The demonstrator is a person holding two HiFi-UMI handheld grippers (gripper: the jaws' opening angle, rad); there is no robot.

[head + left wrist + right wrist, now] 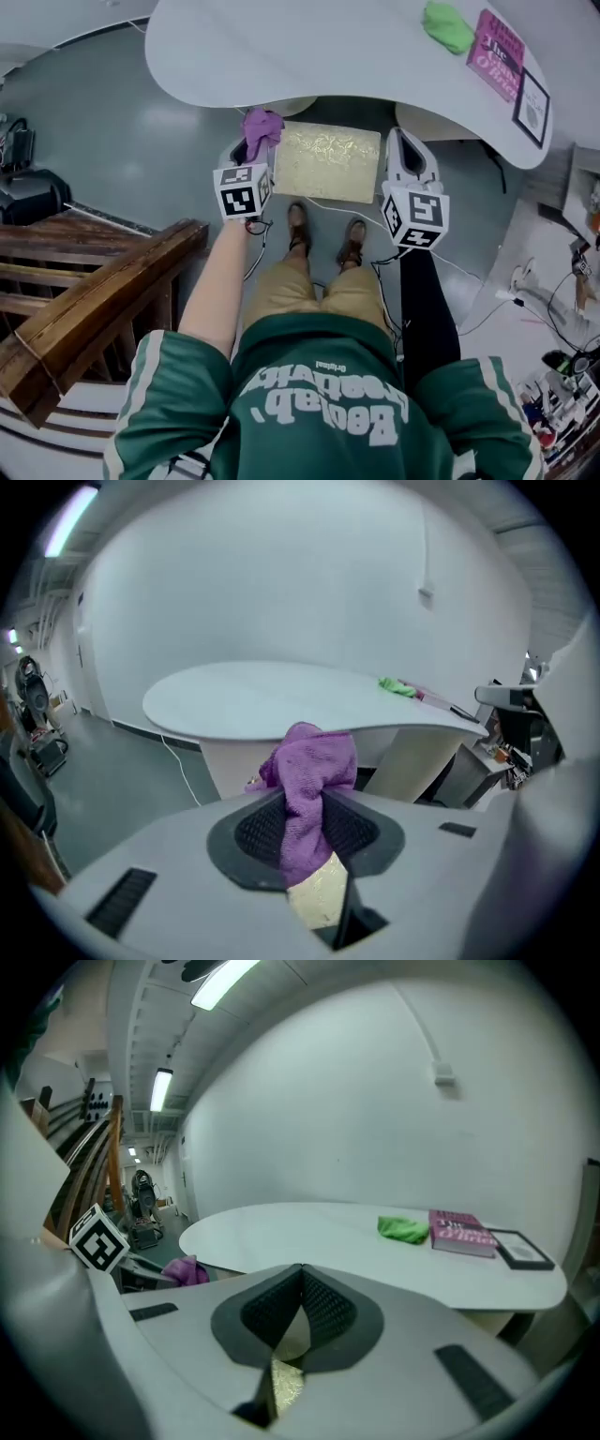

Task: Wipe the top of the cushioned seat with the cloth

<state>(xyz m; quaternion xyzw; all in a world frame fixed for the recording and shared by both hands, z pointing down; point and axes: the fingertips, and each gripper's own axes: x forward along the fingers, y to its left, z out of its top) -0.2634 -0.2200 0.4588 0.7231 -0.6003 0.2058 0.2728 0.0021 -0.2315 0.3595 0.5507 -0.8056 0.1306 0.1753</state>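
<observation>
The cushioned seat lies before the person's feet, long side running left to right, with the left tool clamped on the purple cloth at its left end and the right tool, jaws together and empty, at its right.

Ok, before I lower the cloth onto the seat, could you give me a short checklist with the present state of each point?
1. The purple cloth is in grip: ok, the left gripper is shut on it.
2. Nothing lies on the seat top: ok, bare in the head view.
3. Cloth touches the seat top: cannot tell; it is at the far left corner.
4. The right gripper is out of the path: ok, shut, empty, beside the right edge.
5. Room under the white table: cannot tell.
</observation>
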